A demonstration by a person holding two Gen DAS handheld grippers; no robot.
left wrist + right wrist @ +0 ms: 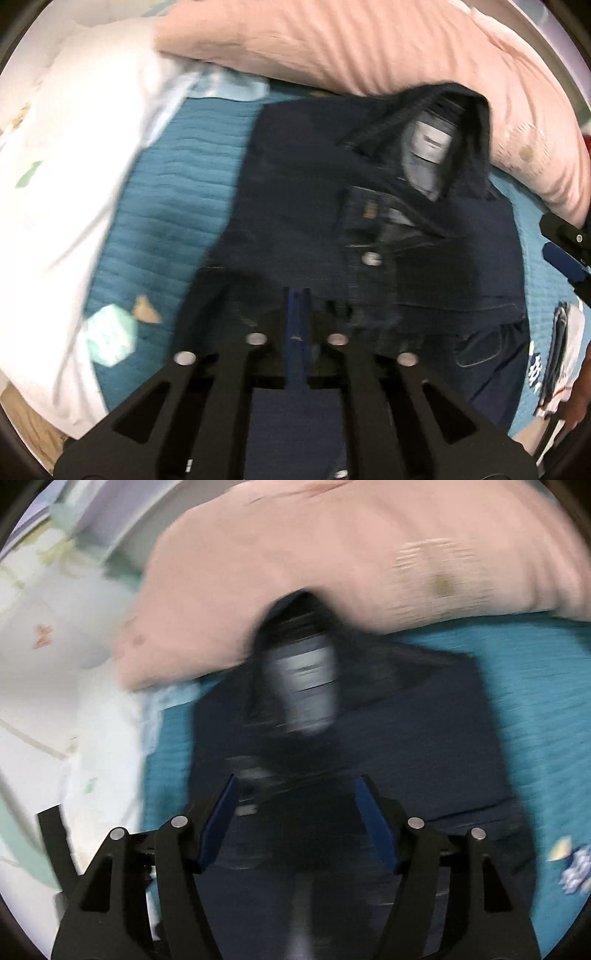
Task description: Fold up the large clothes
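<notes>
Jeans (332, 229) lie blurred on the teal bedspread (166, 221), right tool (297, 812) spread apart, left tool (297, 317) nearly together, grip unclear.

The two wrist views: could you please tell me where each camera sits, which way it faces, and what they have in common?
Left wrist: sits on the left hand-held gripper, looking steeply down at the dark jacket on the teal bedspread; its own black fingers nearly together, the right hand-held gripper at the edge.
Right wrist: sits on the right hand-held gripper, looking down at the jacket's collar; its fingers apart.
Shared: jacket, bedspread, pink pillow.
</notes>
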